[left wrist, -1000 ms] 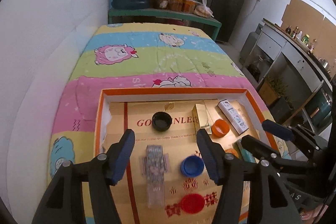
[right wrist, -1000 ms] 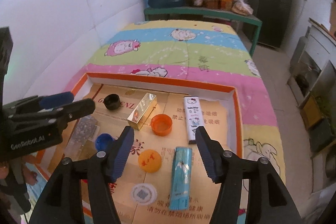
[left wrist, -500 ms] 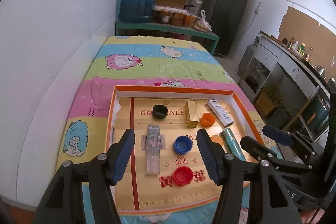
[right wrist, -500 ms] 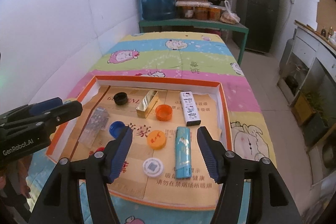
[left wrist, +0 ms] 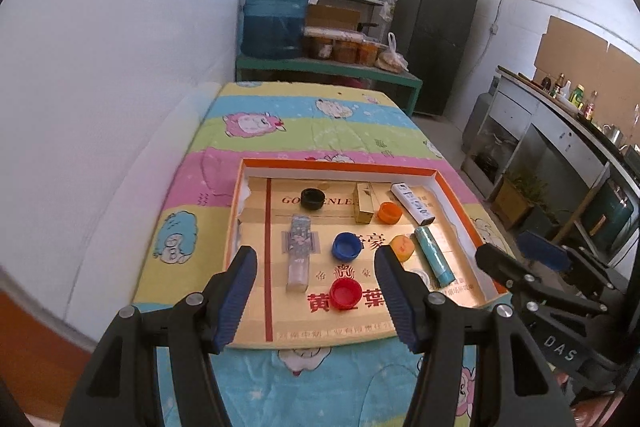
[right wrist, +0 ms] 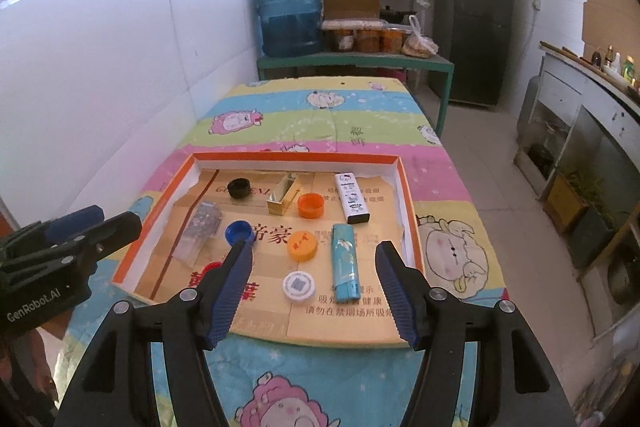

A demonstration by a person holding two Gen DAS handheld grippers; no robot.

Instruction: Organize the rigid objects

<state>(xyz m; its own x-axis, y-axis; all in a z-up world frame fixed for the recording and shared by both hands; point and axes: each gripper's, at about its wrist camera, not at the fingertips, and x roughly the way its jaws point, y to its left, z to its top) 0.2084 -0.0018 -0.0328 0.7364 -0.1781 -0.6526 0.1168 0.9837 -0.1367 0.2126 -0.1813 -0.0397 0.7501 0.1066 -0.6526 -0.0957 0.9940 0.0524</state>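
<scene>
Both tongs are pulling back and rising from the orange-rimmed tray [right wrist: 404,187], so more of the striped cartoon tabletop [right wrist: 320,115] is showing than a second ago; the left tongs [left wrist: 316,297] and right tongs [right wrist: 314,293] are both hanging spread and empty over the tray's near edge. Inside the tray the items are lying unmoved: black cap [right wrist: 239,187], gold box [right wrist: 283,195] and white lighter [right wrist: 352,198] toward the far edge, orange cap [right wrist: 311,206], blue cap [right wrist: 239,231], yellow cap [right wrist: 303,245], teal lighter [right wrist: 345,261], white cap [right wrist: 298,285] and clear case [left wrist: 299,253] nearer. The red cap [left wrist: 346,293] is sitting between the left fingertips' lines of sight, partly hidden in the right view.
</scene>
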